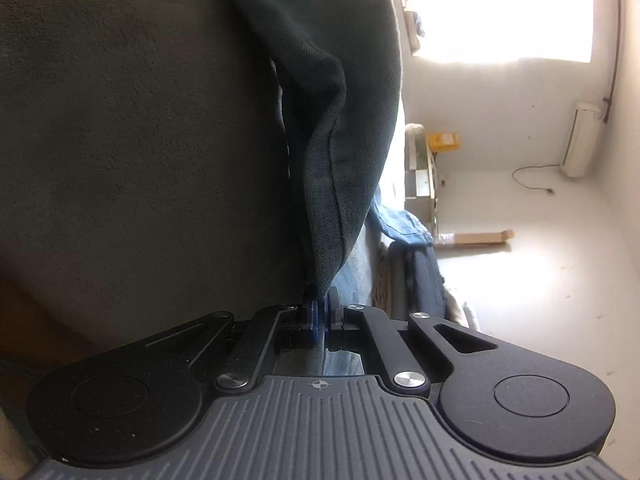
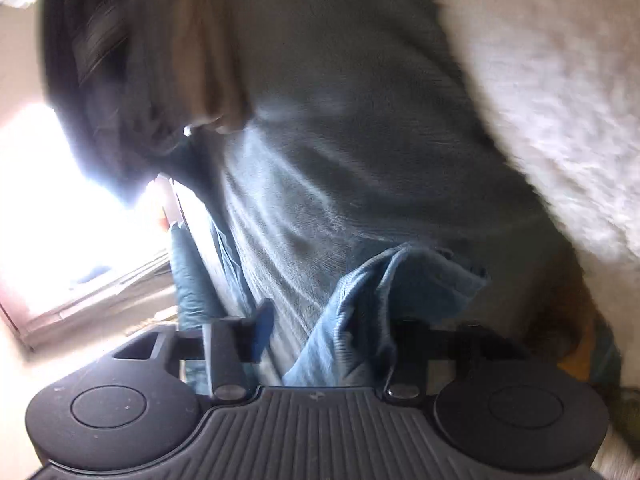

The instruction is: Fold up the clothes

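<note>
Pinching tight, the left gripper (image 1: pixel 320 312) has its two blue pads pressed together on the bottom edge of a dark green garment (image 1: pixel 320 120), a thick twill kind of cloth with a stitched hem. From the pinch the cloth runs up toward 12 o'clock in the left wrist view and hangs in a long fold. It looks soft but a bit heavy, so it will droop and swing, and I think the sewn hem is the best place to hold it because the cloth is doubled there and will not slip. At 9 o'clock a big dark fuzzy surface (image 1: pixel 120 120) fills the view; I cannot tell what it is. Farther off, at 3 o'clock, lie a pale blue cloth (image 1: pixel 404 228), a yellow box (image 1: pixel 442 142), an air conditioner (image 1: pixel 580 136) on the wall, and a bright window (image 1: pixel 492 8). The right gripper (image 2: pixel 332 332) has its fingers spread wide apart, and a light blue denim piece (image 2: pixel 384 296) sits between them, loose and not squeezed. This view is blurry. Behind the denim, toward 12 o'clock, spreads a grey-blue fleecy cloth (image 2: pixel 360 140), and a white fluffy blanket (image 2: pixel 560 100) lies at 2 o'clock.
</note>
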The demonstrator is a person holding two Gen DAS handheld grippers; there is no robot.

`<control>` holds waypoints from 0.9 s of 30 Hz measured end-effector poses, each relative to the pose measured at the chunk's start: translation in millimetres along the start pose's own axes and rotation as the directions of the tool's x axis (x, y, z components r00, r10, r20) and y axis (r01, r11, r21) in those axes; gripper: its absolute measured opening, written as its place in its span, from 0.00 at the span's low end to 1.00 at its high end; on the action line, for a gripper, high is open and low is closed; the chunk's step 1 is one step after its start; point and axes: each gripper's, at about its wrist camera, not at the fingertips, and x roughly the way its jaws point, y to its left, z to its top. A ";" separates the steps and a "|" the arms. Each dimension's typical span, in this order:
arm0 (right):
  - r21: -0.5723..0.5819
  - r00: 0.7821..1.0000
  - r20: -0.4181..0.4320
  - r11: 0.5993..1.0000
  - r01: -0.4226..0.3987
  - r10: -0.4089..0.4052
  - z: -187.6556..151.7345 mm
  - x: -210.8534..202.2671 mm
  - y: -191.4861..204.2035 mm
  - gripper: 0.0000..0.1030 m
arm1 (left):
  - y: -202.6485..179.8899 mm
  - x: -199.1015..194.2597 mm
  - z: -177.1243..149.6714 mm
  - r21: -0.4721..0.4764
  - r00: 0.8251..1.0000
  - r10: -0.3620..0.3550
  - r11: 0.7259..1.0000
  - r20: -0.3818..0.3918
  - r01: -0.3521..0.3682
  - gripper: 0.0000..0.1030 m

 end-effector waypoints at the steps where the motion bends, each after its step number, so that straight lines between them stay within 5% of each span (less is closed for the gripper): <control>1: -0.086 1.000 0.010 0.996 -0.001 0.002 -5.3 1.9 16.3 0.08 | -3.5 0.3 1.8 0.013 1.000 -0.008 1.000 0.003 0.007 0.00; 3: -0.286 0.999 0.028 0.957 -0.035 0.044 -15.6 4.8 62.7 0.04 | -16.1 2.3 8.0 0.039 0.999 -0.042 0.998 0.012 0.042 0.00; 5: -0.500 0.988 0.034 0.859 -0.114 0.151 -34.6 1.6 123.2 0.03 | -34.9 3.7 14.4 0.068 0.994 -0.108 0.992 0.027 0.106 0.00; 8: -0.778 0.950 -0.007 0.595 -0.201 0.312 -73.4 -13.0 210.1 0.03 | -66.1 9.0 16.8 0.134 0.982 -0.186 0.974 0.026 0.181 0.00; 11: -0.951 0.927 0.014 0.293 -0.103 0.374 -113.1 -31.8 255.7 0.03 | -78.1 23.3 12.5 0.163 0.980 -0.200 0.967 -0.006 0.198 0.01; 13: -0.980 0.936 0.083 0.201 0.013 0.343 -123.6 -34.5 256.4 0.03 | -70.0 37.8 10.0 0.136 0.984 -0.175 0.975 -0.031 0.178 0.01; 15: -0.976 0.953 0.205 0.127 0.180 0.226 -122.3 -7.3 251.0 0.03 | -51.5 59.4 10.0 0.092 0.991 -0.120 0.988 -0.064 0.125 0.01; 18: -0.938 0.934 0.346 0.003 0.347 0.084 -133.8 20.2 214.3 0.04 | -20.0 85.9 11.9 0.021 0.993 -0.024 0.999 -0.113 0.027 0.02; 21: -0.887 0.893 0.451 -0.122 0.445 -0.019 -155.8 35.0 158.4 0.04 | -6.9 88.8 12.6 -0.011 0.992 0.009 1.000 -0.123 -0.011 0.14; 24: -0.817 0.851 0.524 -0.264 0.512 0.028 -178.3 35.4 161.9 0.04 | -5.1 64.9 13.9 0.023 0.997 0.015 1.000 -0.071 -0.013 0.24; 27: -0.717 0.797 0.599 -0.392 0.576 0.075 -181.0 42.3 155.6 0.21 | 4.1 14.3 19.7 0.041 0.997 0.052 0.998 0.058 -0.054 0.28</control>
